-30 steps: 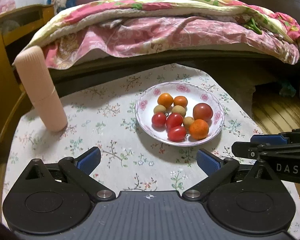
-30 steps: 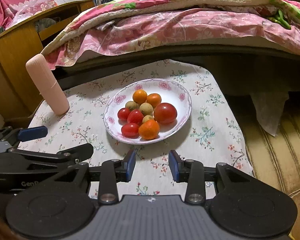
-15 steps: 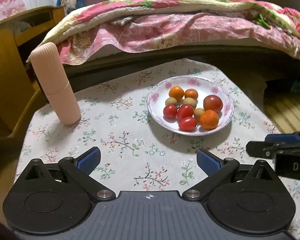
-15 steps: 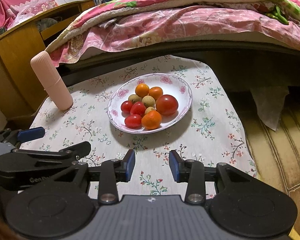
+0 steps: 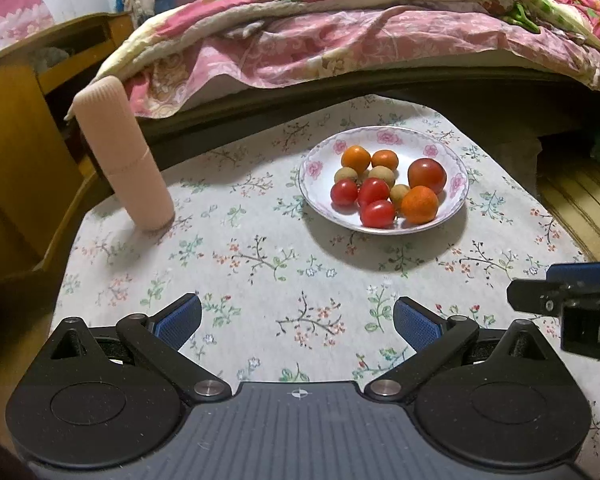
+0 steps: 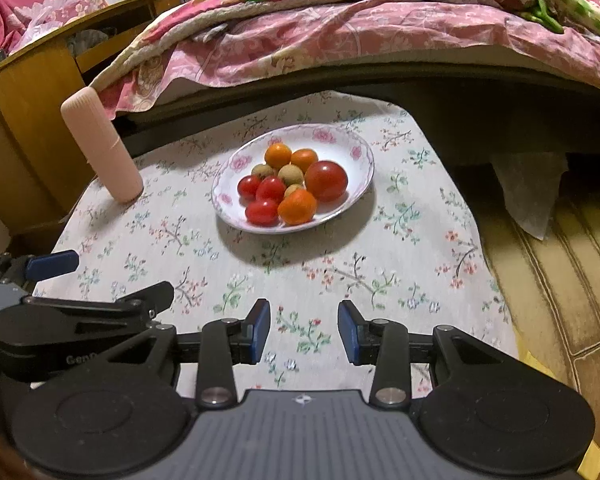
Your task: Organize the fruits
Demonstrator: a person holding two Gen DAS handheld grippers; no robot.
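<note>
In the left wrist view, the left claw (image 5: 298,316) hung released and empty over the bench (image 5: 260,248), well short of the plate (image 5: 320,204), where all the fruits (image 5: 384,188) lay heaped; a pink bottle (image 5: 124,156) stood left of the plate. In the right wrist view, the right claw (image 6: 303,332) was also released and empty, short of the plate (image 6: 360,152). Fruit gathered on the plate fits either sorting finished or mixed fruit awaiting separation.
</note>
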